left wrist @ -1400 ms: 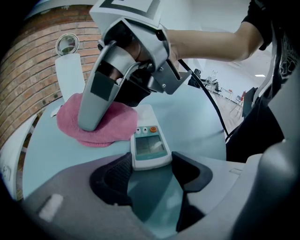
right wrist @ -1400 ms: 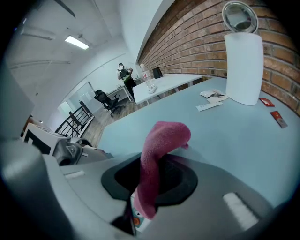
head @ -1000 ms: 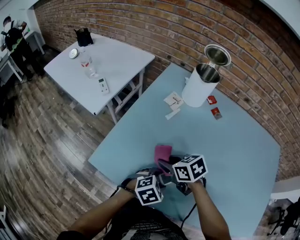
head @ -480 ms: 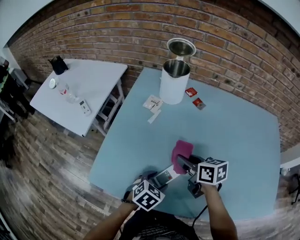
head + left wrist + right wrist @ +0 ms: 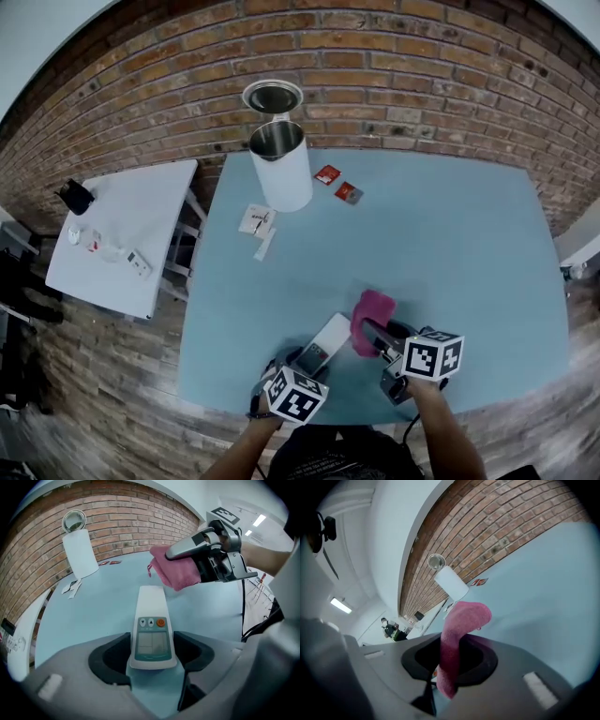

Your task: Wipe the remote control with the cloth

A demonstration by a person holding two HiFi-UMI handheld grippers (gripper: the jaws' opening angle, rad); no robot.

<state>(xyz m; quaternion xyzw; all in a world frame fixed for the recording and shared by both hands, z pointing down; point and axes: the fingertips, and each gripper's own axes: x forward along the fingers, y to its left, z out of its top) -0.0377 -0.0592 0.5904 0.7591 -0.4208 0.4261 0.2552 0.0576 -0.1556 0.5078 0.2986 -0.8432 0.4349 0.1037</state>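
The white remote control (image 5: 327,340) lies flat on the light blue table (image 5: 450,244), screen and orange button up. Its near end sits between the jaws of my left gripper (image 5: 307,362), which have just been opening and stand open around it, as the left gripper view (image 5: 151,649) shows. The pink cloth (image 5: 372,307) hangs folded from my right gripper (image 5: 369,330), which is shut on it just right of the remote's far end. In the right gripper view the cloth (image 5: 461,620) droops out between the jaws. The left gripper view shows the cloth (image 5: 174,573) held above the table beyond the remote (image 5: 151,620).
A tall white canister (image 5: 282,169) with its lid (image 5: 272,96) behind it stands at the table's far left. Two red packets (image 5: 338,185) and paper scraps (image 5: 258,225) lie near it. A white side table (image 5: 122,234) with small items stands to the left.
My right gripper has carried the pink cloth rightward off the remote, which now lies uncovered. The left gripper stays at the remote's near end. The head view has swung round.
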